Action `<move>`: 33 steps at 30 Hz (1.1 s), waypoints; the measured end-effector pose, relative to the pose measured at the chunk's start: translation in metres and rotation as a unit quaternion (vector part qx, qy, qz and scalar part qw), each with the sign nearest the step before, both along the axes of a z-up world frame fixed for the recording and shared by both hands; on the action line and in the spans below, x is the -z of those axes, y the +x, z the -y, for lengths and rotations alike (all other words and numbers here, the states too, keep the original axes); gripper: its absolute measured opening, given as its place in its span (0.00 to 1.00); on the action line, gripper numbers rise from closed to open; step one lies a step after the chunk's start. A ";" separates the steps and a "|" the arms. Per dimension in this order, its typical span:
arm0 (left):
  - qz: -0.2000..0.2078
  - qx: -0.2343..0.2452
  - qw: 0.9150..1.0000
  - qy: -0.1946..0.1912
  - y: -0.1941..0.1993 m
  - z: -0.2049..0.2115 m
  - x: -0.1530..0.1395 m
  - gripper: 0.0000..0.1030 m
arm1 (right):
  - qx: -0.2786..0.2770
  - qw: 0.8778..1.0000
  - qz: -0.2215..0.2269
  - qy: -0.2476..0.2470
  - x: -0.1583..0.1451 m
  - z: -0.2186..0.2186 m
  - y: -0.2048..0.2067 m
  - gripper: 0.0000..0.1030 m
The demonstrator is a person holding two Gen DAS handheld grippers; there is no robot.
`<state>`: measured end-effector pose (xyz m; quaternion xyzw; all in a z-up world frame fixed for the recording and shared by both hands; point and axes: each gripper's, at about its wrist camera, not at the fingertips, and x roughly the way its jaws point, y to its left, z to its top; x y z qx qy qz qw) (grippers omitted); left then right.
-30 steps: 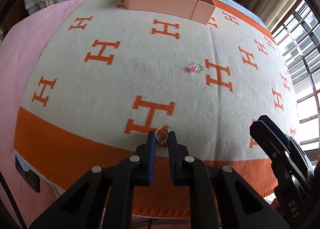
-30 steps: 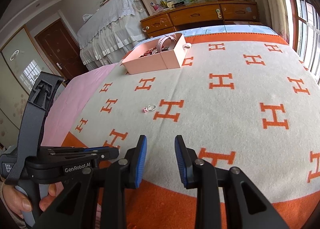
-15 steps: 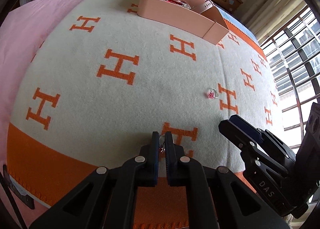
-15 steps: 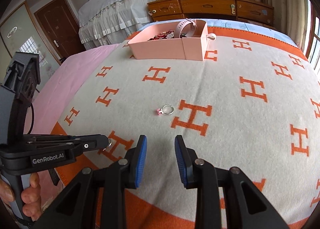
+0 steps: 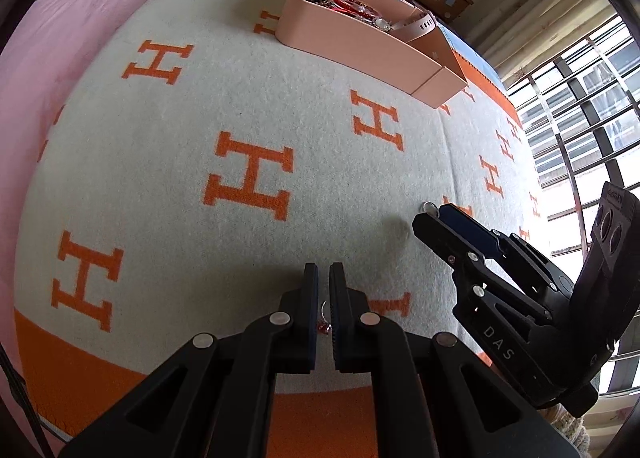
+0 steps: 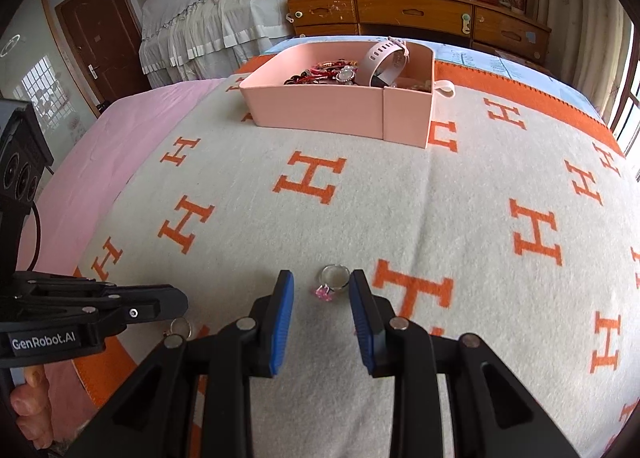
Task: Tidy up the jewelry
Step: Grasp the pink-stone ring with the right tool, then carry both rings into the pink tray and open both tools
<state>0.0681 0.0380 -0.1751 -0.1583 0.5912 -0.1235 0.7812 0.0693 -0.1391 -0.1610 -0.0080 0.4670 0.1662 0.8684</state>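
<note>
My left gripper (image 5: 324, 278) is shut on a silver ring with a red stone (image 5: 323, 320), held above the blanket; that ring also shows in the right wrist view (image 6: 179, 326) under the left fingers. My right gripper (image 6: 321, 286) is open and low over the blanket, its fingers on either side of a silver ring with a pink stone (image 6: 331, 281). In the left wrist view that ring (image 5: 429, 207) peeks out at the right gripper's tip. A pink jewelry box (image 6: 320, 113) with bracelets and a pink watch (image 6: 384, 61) stands at the far side.
The bed is covered by a cream blanket with orange H letters (image 6: 400, 197) and an orange border. A pink sheet (image 6: 120, 145) lies to the left. A wooden dresser (image 6: 420, 13) stands behind the bed, and windows are on the right.
My left gripper has closed on the red-stone ring and lifted it. My right gripper has moved forward and down until its fingers straddle the pink-stone ring.
</note>
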 end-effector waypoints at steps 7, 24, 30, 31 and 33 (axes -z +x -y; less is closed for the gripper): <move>0.009 0.015 1.000 0.010 -0.001 -0.011 -0.009 0.05 | -0.026 0.997 0.029 -0.071 0.001 -0.014 -0.010 0.26; 0.113 0.142 0.975 0.126 -0.036 0.036 -0.015 0.19 | -0.005 0.999 0.027 -0.017 0.000 0.011 -0.030 0.10; 0.132 0.179 0.963 0.153 -0.041 0.052 -0.015 0.19 | 0.000 1.000 0.025 0.011 0.000 0.021 -0.037 0.10; 0.133 0.181 0.962 0.155 -0.041 0.053 -0.015 0.19 | -0.001 1.000 0.026 0.012 0.000 0.021 -0.039 0.10; 0.134 0.185 0.960 0.160 -0.043 0.054 -0.015 0.19 | -0.003 0.999 0.028 0.016 0.000 0.022 -0.041 0.10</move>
